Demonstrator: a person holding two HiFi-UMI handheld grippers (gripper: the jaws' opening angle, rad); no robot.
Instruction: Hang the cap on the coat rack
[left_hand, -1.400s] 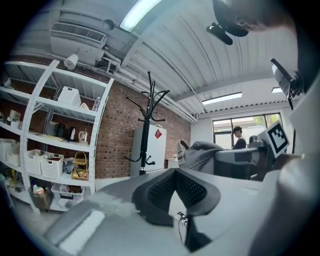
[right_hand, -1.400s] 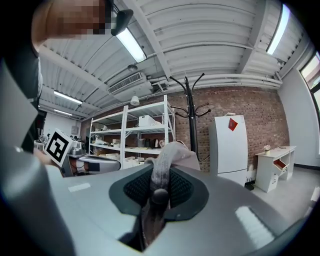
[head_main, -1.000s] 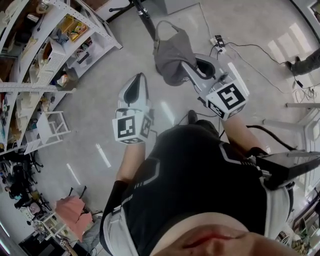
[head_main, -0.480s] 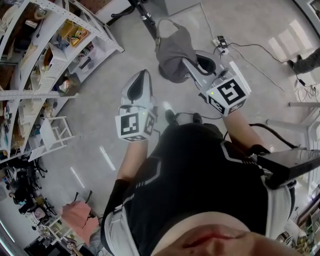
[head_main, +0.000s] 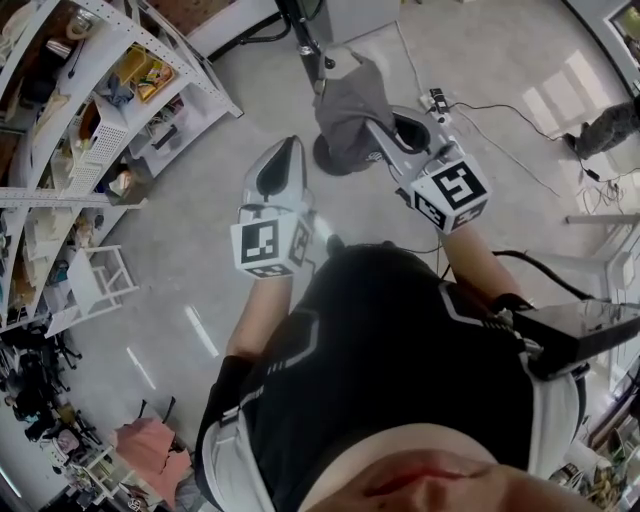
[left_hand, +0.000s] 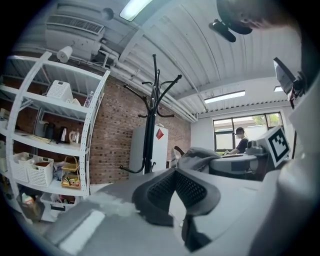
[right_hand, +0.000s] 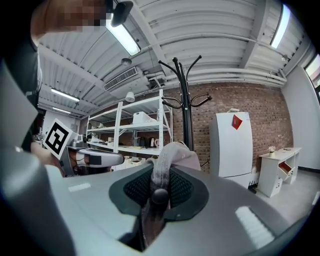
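In the head view a grey cap (head_main: 350, 100) hangs from my right gripper (head_main: 385, 135), which is shut on its fabric. The right gripper view shows the cap (right_hand: 172, 152) pinched between the pads of that gripper (right_hand: 162, 182). The black coat rack (right_hand: 184, 100) stands just beyond it, hooks high above the cap. Its pole (head_main: 305, 30) and round base (head_main: 325, 155) lie right by the cap in the head view. My left gripper (head_main: 280, 165) is held beside it to the left, shut and holding nothing. In the left gripper view, the rack (left_hand: 152, 110) and cap (left_hand: 200, 155) are ahead of that gripper (left_hand: 180, 187).
White shelving (head_main: 110, 100) full of small items lines the left side. A white fridge (right_hand: 232, 145) and a low white cabinet (right_hand: 280, 167) stand against the brick wall. A power strip with cables (head_main: 437, 100) lies on the floor to the right of the rack.
The rack's pole and base have come nearer to the cap as the person stepped forward. Both grippers hold the same pose, and the cap stays pinched in the right one.
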